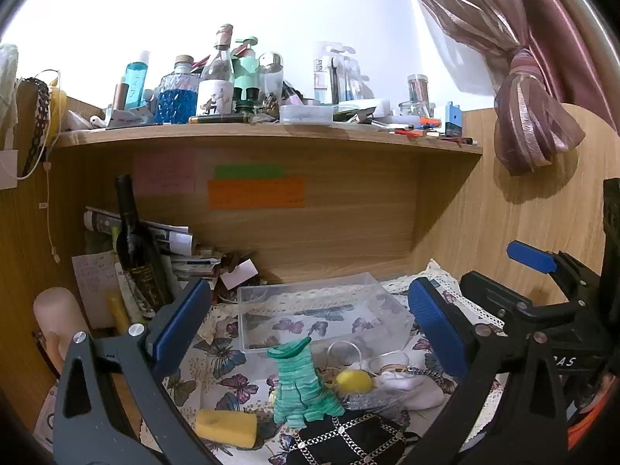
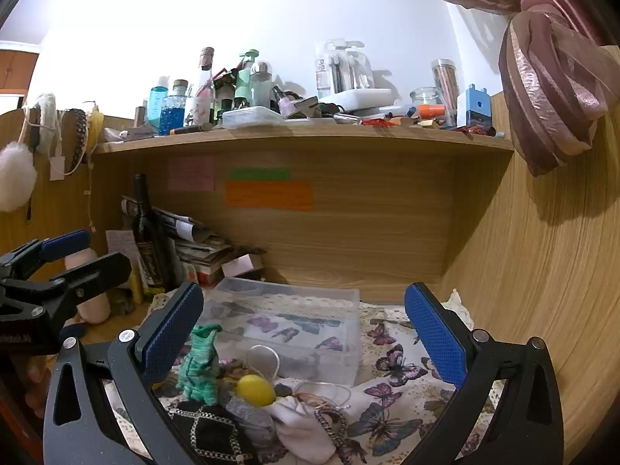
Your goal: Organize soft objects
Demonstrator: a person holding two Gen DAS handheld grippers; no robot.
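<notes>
While both tools hang over the butterfly cloth point(image 1: 217, 356), I see the left gripper point(image 1: 310, 321) spread wide with nothing between its blue pads, and the right gripper point(image 2: 306, 333) just as wide and empty. The clear plastic bin point(image 1: 310, 310) is my landmark. Just in front of it lies the green striped glove point(image 1: 300, 387), cuff toward the bin. Beside the glove, also in front of the bin, sit a yellow ball point(image 1: 353, 381) and a white pouch point(image 2: 306, 426). The yellow sponge point(image 1: 225, 428) lies nearer me, left of the glove.

Butterfly cloth point(image 1: 217, 360) over wooden desk point(image 2: 104, 329)
</notes>
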